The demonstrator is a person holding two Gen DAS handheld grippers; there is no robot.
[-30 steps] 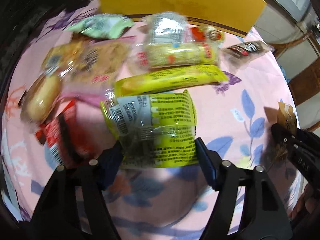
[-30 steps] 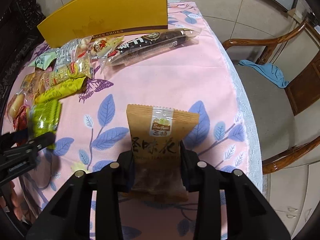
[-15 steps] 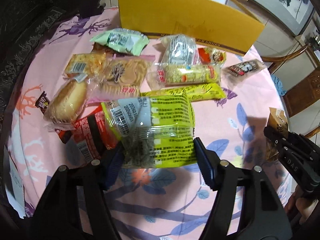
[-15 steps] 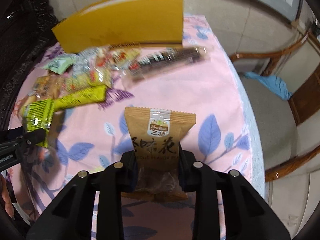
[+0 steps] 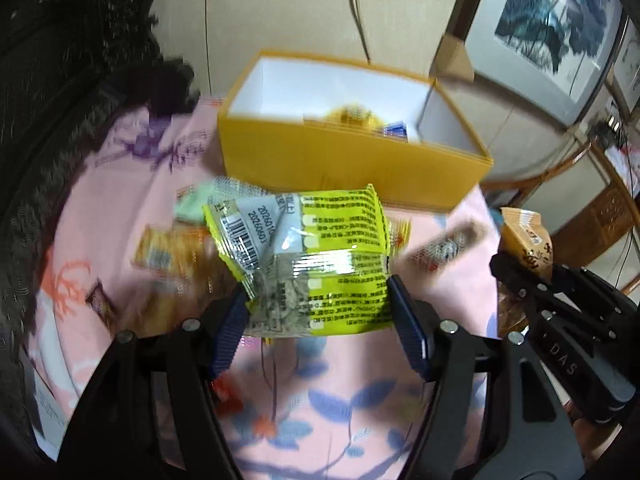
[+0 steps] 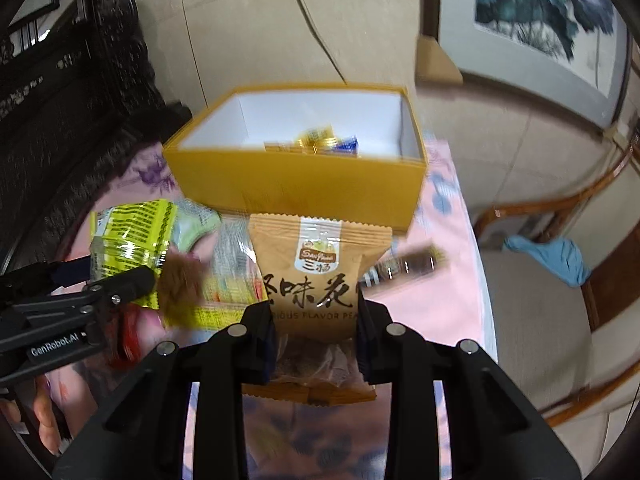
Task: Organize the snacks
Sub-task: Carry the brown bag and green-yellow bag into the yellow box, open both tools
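Two raised wrist views, both toward the yellow box (image 5: pixel 352 164)

A home: framed painting (image 6: pixel 536 8), wooden chair (image 6: pixel 568 264), floral tablecloth (image 5: pixel 132 184).

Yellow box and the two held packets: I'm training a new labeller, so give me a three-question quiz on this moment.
1. True or false: the yellow box is empty.
2. Which claw holds the brown peanut packet? A left B right
3. Fill in: the left claw grips a yellow-green ____.

Key: 1 false, wrapped snacks lie inside; 2 B, the right claw; 3 packet.
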